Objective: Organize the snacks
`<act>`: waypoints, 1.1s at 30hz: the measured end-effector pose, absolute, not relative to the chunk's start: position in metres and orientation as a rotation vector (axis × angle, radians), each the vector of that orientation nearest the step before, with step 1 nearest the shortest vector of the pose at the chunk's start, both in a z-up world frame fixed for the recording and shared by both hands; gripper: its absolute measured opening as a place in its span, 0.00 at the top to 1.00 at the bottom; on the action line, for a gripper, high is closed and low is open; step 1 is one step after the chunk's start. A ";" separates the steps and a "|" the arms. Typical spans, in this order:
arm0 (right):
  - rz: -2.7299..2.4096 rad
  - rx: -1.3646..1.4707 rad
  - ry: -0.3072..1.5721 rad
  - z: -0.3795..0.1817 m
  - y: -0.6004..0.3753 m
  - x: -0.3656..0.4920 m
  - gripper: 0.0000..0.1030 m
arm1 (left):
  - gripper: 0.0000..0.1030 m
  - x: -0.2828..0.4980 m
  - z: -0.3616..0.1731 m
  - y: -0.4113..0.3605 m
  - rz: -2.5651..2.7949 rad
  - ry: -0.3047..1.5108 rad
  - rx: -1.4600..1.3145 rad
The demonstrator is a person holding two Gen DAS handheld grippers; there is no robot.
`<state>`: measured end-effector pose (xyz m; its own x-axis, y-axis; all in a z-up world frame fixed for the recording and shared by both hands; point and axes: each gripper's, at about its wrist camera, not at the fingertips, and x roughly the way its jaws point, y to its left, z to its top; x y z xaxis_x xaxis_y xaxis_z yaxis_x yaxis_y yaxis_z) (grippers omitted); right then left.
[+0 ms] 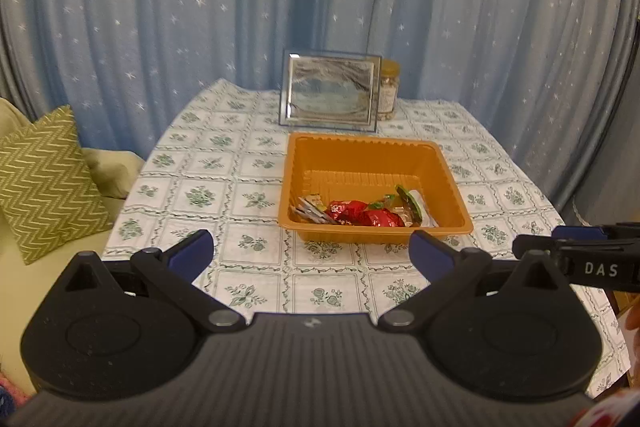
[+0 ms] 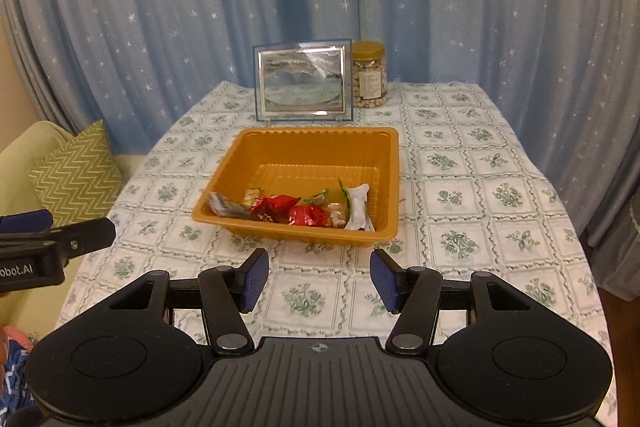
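A: Where's everything rel. to the tray?

B: Table [image 2: 460,155] under it, cloth bare all round. Tray [image 2: 312,147] sits mid-table; photo frame [image 2: 304,83] just behind, nut jar [image 2: 370,75] behind-right, prob. parked there out of the way. Snacks [image 2: 296,211] all inside, bunched at the near wall.

A: Your tongs?

B: Left tongs [image 1: 312,253] spread wide, nothing in them. Right tongs [image 2: 319,277] apart too, empty. Both short of the tray's near rim. Looks sorted to me.
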<state>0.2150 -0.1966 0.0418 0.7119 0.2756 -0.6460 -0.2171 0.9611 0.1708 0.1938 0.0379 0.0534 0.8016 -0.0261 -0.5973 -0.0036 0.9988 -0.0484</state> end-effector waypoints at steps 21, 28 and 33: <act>0.253 0.066 0.673 0.075 -0.193 0.078 0.45 | 0.00 0.070 0.068 0.037 0.033 0.629 -0.047; 0.264 0.055 0.653 0.083 -0.187 0.052 0.45 | 0.00 0.046 0.074 0.036 0.030 0.626 -0.058; 0.262 0.051 0.639 0.087 -0.186 0.040 0.45 | 0.00 0.035 0.080 0.031 0.028 0.619 -0.043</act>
<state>0.0401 -0.1861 0.0870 0.7708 0.2568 -0.5830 -0.2254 0.9659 0.1274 0.0351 0.0315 0.0795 0.8144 0.0137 -0.5802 -0.0394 0.9987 -0.0318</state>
